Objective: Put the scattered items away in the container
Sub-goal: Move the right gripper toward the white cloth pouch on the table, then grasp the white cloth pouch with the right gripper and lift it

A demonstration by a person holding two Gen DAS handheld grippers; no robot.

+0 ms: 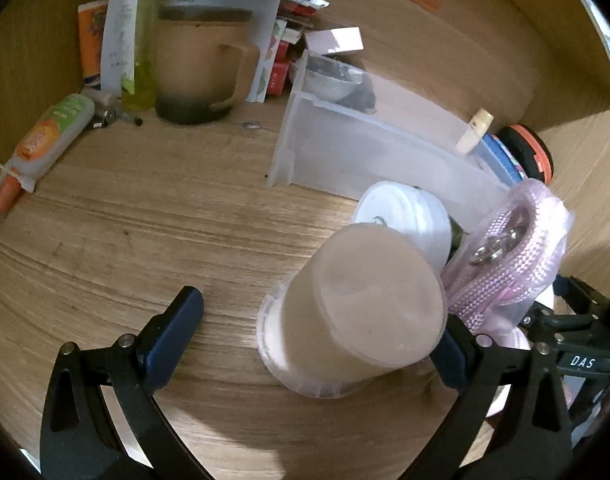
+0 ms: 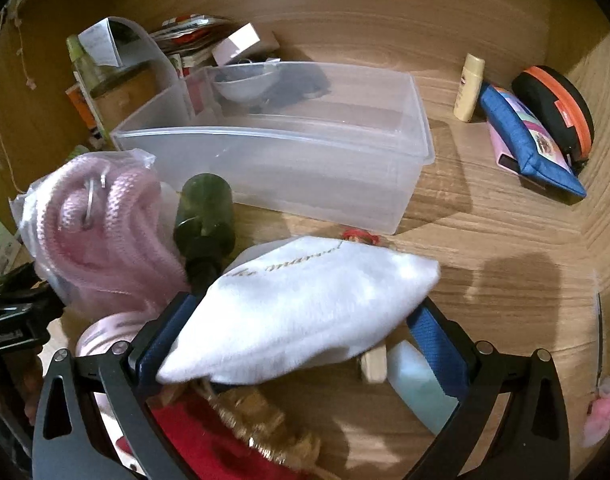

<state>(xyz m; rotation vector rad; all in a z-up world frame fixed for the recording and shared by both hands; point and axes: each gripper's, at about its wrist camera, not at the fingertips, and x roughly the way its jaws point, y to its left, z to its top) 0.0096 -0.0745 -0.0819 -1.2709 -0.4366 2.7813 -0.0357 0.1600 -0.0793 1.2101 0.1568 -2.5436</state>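
Note:
A clear plastic container (image 2: pixel 401 184) stands on the wooden desk; it also shows in the left wrist view (image 1: pixel 289 148). My right gripper (image 2: pixel 301 328) has its jaws around a white soft pouch (image 2: pixel 305 312) with gold lettering, touching both sides. My left gripper (image 1: pixel 317 332) is open; an upside-down translucent plastic cup (image 1: pixel 357 308) stands between its fingers, against the right finger only. A bagged pink rope (image 2: pixel 97 232), also in the left wrist view (image 1: pixel 513 256), and a dark green bottle (image 2: pixel 205 212) lie in front of the container.
A white round lid (image 1: pixel 401 212) lies by the cup. A cream tube (image 2: pixel 469 88), blue pouch (image 2: pixel 529 140) and black-orange case (image 2: pixel 557 104) sit right of the container. A tan mug (image 1: pixel 197 68), tubes (image 1: pixel 53 140) and packets crowd the back left. A red item (image 2: pixel 201 444) lies under the right gripper.

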